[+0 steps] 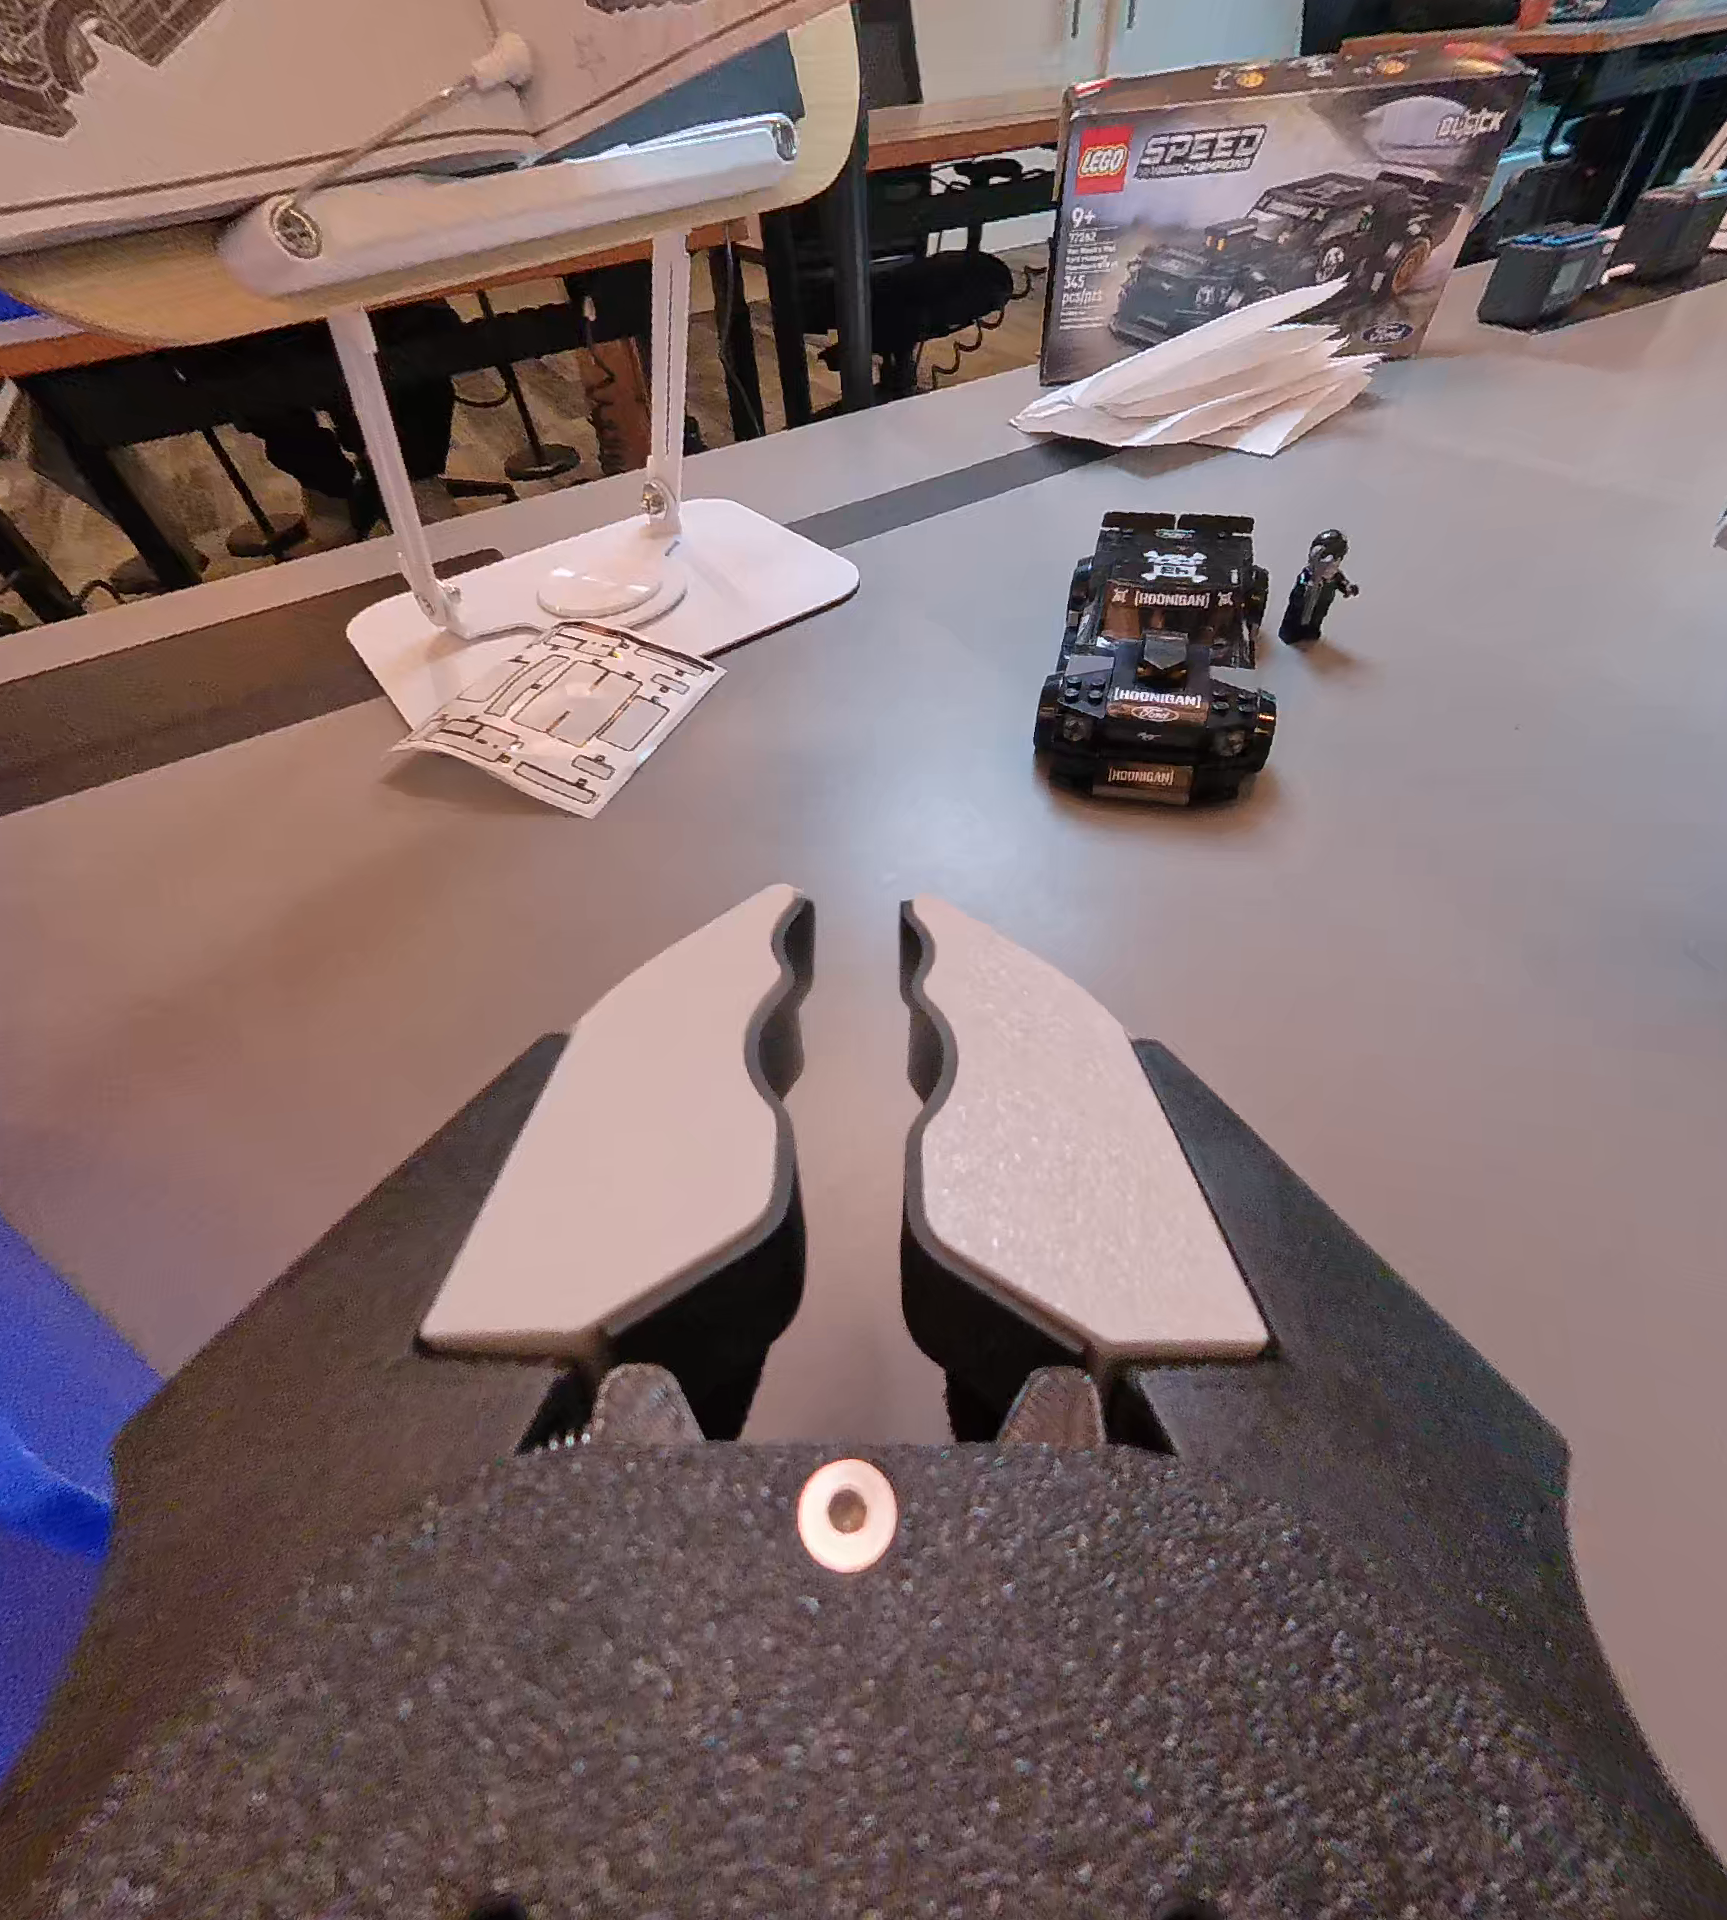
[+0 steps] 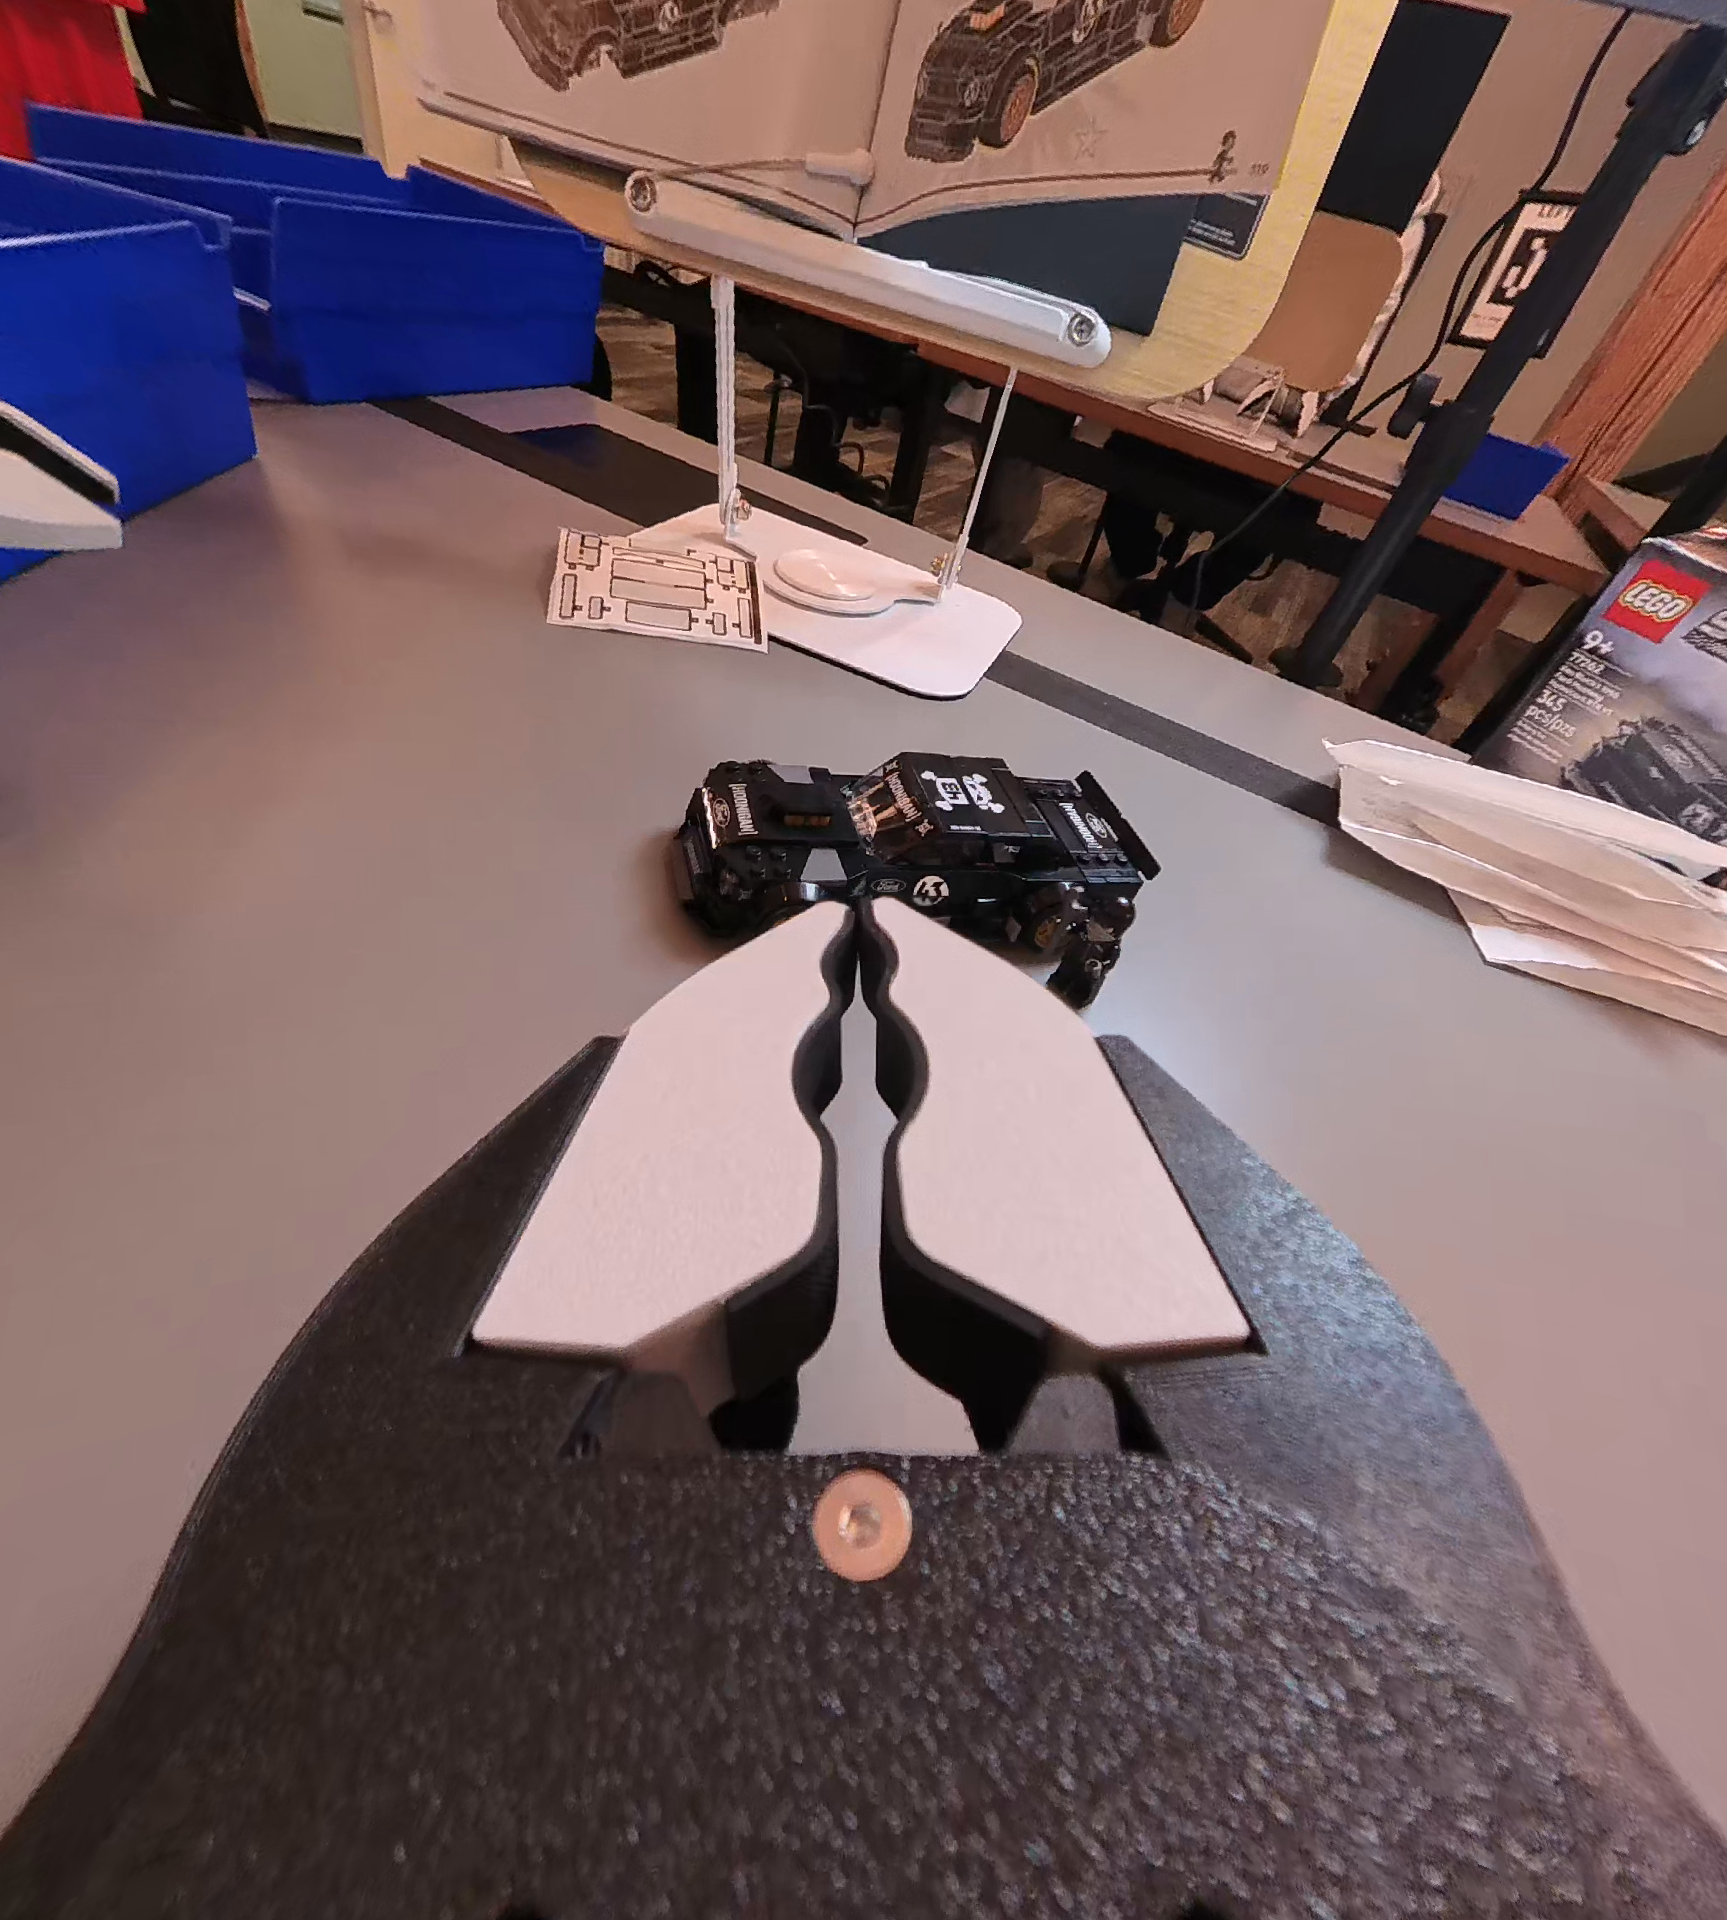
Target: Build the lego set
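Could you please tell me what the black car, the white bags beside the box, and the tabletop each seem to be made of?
Black car: glossy moulded plastic bricks, judging by its studs and highlights.
White bags: probably paper, matte, with sharp flat creases.
Tabletop: smooth grey surface with a soft sheen, likely laminate; the core cannot be told.

I'm working in what looks like an office or lab workroom: a long grey desk (image 1: 1254,1039) with more wood-topped desks (image 2: 1306,436) in rows behind it, office chair bases (image 1: 526,447) on patterned carpet, blue plastic parts bins (image 2: 423,281), a white document stand (image 2: 869,281) holding an open instruction booklet (image 2: 838,83), and black equipment cases (image 1: 1545,275).
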Tool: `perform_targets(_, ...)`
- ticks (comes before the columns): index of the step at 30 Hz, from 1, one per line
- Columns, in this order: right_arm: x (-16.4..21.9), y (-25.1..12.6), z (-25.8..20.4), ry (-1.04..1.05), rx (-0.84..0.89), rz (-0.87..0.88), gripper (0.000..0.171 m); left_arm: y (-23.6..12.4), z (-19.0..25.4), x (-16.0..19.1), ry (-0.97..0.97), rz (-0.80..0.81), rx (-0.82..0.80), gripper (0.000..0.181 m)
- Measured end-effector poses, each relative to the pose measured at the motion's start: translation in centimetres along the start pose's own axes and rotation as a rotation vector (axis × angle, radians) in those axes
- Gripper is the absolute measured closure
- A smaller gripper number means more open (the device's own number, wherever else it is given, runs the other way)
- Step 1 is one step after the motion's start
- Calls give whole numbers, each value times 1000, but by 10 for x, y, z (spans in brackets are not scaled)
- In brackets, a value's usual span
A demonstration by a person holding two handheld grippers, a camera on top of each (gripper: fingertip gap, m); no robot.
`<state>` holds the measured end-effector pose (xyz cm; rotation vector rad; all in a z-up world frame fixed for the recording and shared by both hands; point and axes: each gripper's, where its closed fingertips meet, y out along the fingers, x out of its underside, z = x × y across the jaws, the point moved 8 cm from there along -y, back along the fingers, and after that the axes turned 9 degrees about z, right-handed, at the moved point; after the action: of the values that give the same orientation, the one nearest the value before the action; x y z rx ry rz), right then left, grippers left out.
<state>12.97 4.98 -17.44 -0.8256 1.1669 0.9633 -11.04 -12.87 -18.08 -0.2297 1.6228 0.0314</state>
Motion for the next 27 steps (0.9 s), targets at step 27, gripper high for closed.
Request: perform_targets(27, 4, -1, 8, 40, 65, -39, 167, -15, -9, -4, -66, 33, -44, 150)
